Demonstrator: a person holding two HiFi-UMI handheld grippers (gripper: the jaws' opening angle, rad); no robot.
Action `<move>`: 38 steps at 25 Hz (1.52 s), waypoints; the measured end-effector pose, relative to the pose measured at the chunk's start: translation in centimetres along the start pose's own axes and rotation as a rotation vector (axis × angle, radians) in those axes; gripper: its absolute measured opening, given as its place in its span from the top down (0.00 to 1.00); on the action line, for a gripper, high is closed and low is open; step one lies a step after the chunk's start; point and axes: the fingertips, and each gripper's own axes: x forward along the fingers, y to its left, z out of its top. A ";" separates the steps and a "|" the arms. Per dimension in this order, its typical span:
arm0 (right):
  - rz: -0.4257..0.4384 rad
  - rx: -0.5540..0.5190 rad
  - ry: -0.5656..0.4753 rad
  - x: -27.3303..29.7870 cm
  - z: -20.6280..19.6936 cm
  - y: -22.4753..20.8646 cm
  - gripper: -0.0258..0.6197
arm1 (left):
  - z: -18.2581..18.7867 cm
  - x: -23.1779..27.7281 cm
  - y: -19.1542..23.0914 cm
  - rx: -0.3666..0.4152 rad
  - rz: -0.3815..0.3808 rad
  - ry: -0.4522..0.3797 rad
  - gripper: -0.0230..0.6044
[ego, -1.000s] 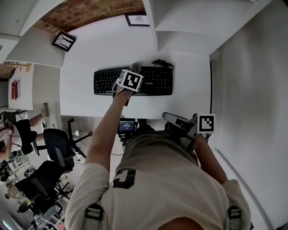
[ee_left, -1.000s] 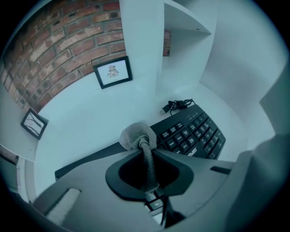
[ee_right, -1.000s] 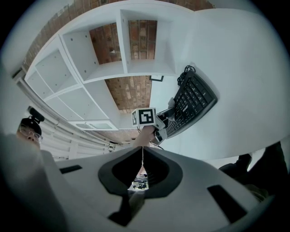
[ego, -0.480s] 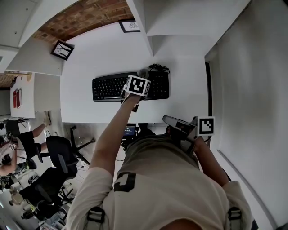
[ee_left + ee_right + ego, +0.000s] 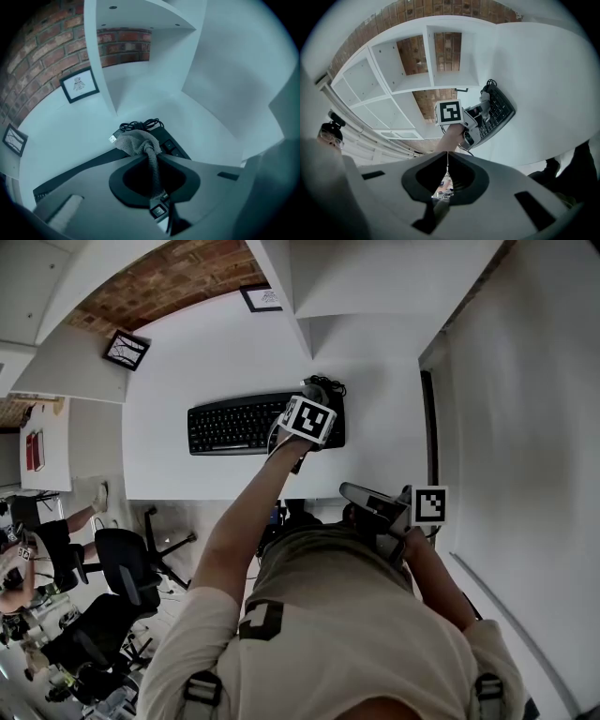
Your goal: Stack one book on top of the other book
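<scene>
No book shows in any view. My left gripper [image 5: 315, 399] hangs over the right end of a black keyboard [image 5: 234, 424] on the white desk [image 5: 187, 352]. It is shut on a grey cloth [image 5: 138, 140], whose bunched end rests on the keyboard [image 5: 168, 145] beside a coiled black cable [image 5: 140, 125]. My right gripper [image 5: 360, 494] is held low by my body, off the desk's front edge, with its jaws shut and nothing between them [image 5: 446, 167]. The right gripper view takes in the left gripper's marker cube [image 5: 449, 112] over the keyboard [image 5: 497, 112].
Two framed pictures [image 5: 261, 298] [image 5: 126, 350] stand at the back of the desk before a brick wall. A white shelf unit [image 5: 309, 287] rises at the back right, a white wall to the right. Office chairs [image 5: 117, 549] stand on the floor at left.
My left gripper has slid to the right along the keyboard, from its middle to its right end, still holding the cloth. The right gripper has stayed put.
</scene>
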 end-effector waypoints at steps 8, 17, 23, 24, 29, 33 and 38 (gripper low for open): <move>-0.008 0.006 -0.010 -1.1 0.4 -0.1 0.95 | 1.9 1.1 -3.2 0.062 -0.037 -0.003 0.91; -0.043 -0.012 -0.024 -2.0 0.1 -0.2 0.95 | 3.3 1.2 -8.3 0.002 -0.236 -0.058 0.91; -0.052 -0.036 -0.008 -1.4 0.0 -0.3 0.95 | 2.1 -7.0 -4.8 -0.075 -0.255 -0.309 0.91; -0.054 -0.030 -0.004 -1.3 -0.2 -0.4 0.95 | 1.0 -8.8 -3.2 -0.119 -0.243 -0.344 0.91; -0.063 -0.049 0.083 0.9 -1.1 -1.1 0.95 | -6.9 -16.6 8.7 -0.367 -0.024 -0.462 0.91; -0.059 -0.050 0.159 3.5 -2.9 -0.6 0.95 | -13.2 -21.3 15.4 -0.536 0.125 -0.513 0.91; -0.074 -0.054 0.217 6.4 -5.4 -0.8 0.95 | -19.2 -22.5 19.3 -0.552 0.221 -0.463 0.91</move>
